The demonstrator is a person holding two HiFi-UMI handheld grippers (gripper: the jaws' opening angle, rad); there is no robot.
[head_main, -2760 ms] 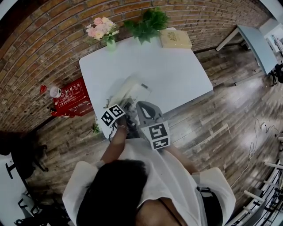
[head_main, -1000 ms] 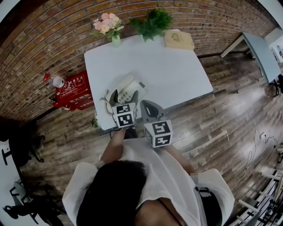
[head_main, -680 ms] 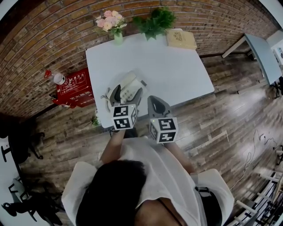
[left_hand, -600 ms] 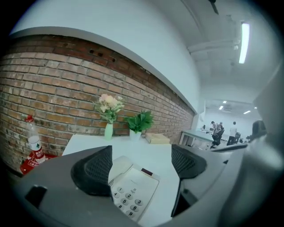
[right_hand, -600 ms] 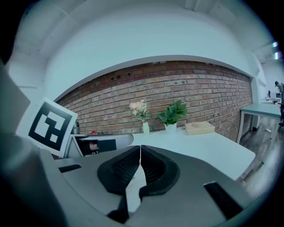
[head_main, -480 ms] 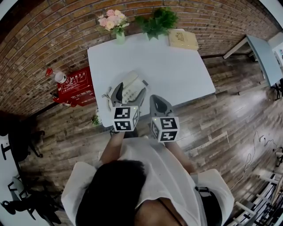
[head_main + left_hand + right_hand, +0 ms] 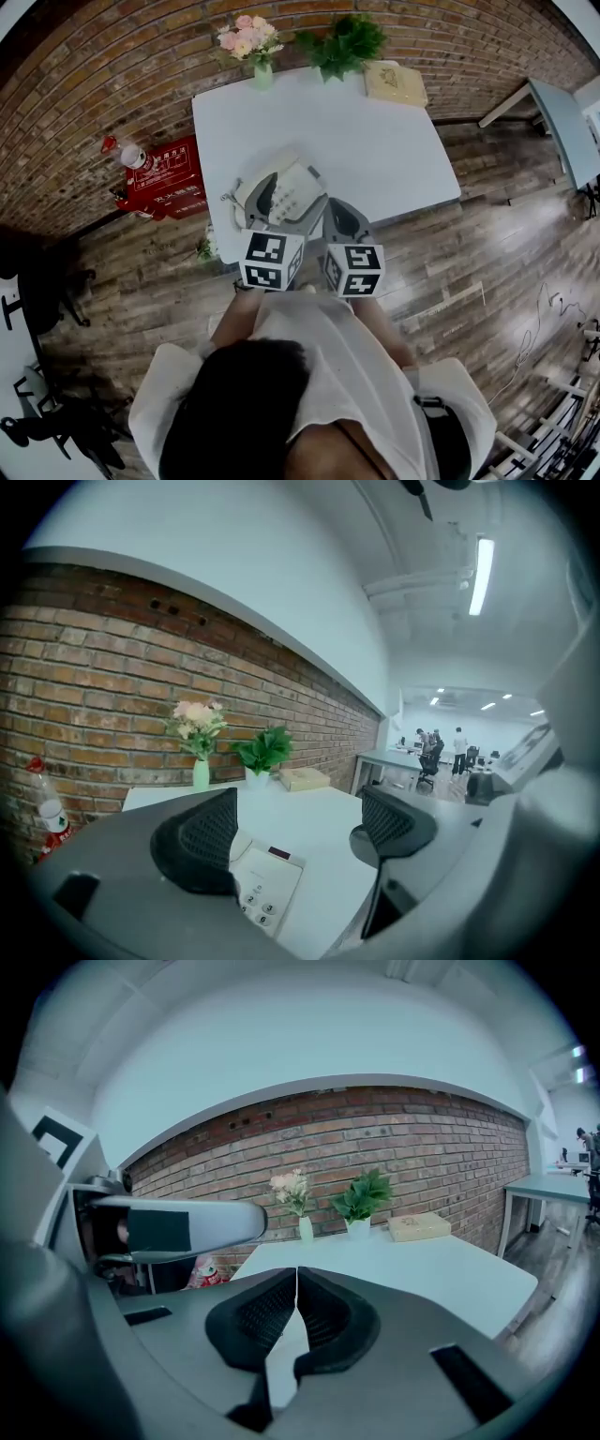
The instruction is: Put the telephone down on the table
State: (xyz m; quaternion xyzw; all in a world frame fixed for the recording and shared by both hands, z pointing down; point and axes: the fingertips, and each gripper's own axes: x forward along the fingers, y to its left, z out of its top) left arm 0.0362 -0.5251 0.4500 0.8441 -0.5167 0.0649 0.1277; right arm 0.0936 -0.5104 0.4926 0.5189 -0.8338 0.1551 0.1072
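The white telephone (image 7: 291,183) lies flat near the front edge of the white table (image 7: 375,150), its handset on its left side and the coiled cord (image 7: 228,200) hanging off the left. My left gripper (image 7: 289,201) hovers just above and in front of it, jaws open, holding nothing. In the left gripper view the telephone (image 7: 261,892) with its keypad shows below, between the spread fingers of the left gripper (image 7: 298,829). My right gripper (image 7: 339,212) hangs to the right of the telephone by the table edge. In its own view the right gripper (image 7: 296,1312) is shut on nothing.
A vase of pink flowers (image 7: 251,42), a green potted plant (image 7: 347,42) and a beige box (image 7: 396,82) stand along the table's far edge by the brick wall. A red case (image 7: 164,178) and a bottle (image 7: 131,155) sit on the floor left. Another table (image 7: 562,122) stands right.
Both grippers have drawn back from the telephone toward the person. The telephone, held and blurred 2.8 s ago, now lies still on the table with the left jaws open.
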